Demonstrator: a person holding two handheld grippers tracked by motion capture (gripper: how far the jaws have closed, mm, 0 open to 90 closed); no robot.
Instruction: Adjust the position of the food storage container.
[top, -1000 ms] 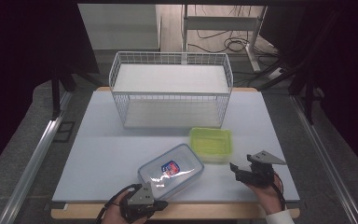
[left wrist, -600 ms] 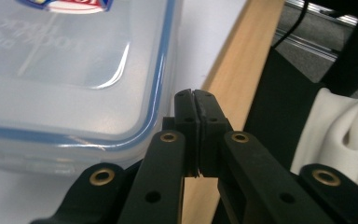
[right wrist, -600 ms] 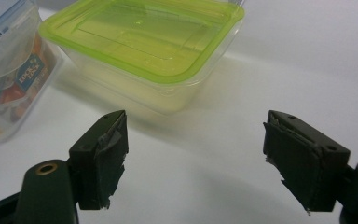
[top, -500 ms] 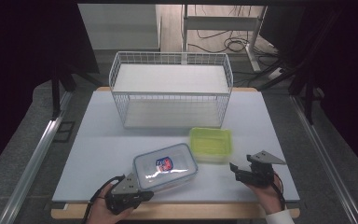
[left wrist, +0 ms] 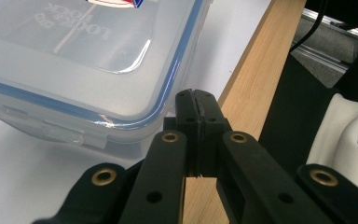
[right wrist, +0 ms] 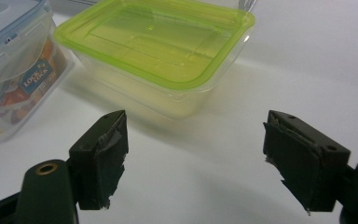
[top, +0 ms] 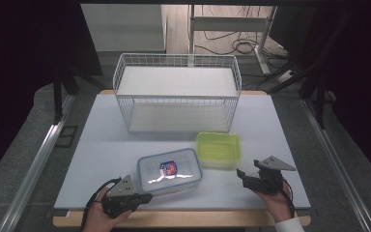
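Left claw (top: pixel 142 197) sits at the near edge of the desk (top: pixel 101 145), its jaws pressed together with nothing between them; in the left gripper view the left claw's tips (left wrist: pixel 196 103) meet just beside the near corner of the clear container (left wrist: pixel 88 60), close to its blue-seamed lid but not gripping it. Whether the tips brush the container's wall cannot be told.

Right claw (top: pixel 241 175) rests farther along the desk's near edge, jaws spread wide and holding nothing. In the right gripper view the right claw (right wrist: pixel 193 158) points at the green-lidded container (right wrist: pixel 163 51), which lies a little beyond the jaws, apart from them.

Seen from the high view, the clear container (top: pixel 169 170) lies flat on the desk between the two claws, nearer the left one, slightly turned from the desk's edge. It is rectangular with rounded corners, has a see-through lid with a blue rim and locking flaps, and carries a red and blue label on top. The green-lidded container (top: pixel 217 149) stands just beside its far right corner, square, translucent, with a yellow-green lid; the two look close enough to touch, though that cannot be told.

Behind both, toward the far side of the desk, stands a white wire basket (top: pixel 176 60), upright and well apart from the containers. A hand (top: pixel 94 223) holds the left claw from below, and a hand (top: pixel 273 203) with a white sleeve holds the right one.
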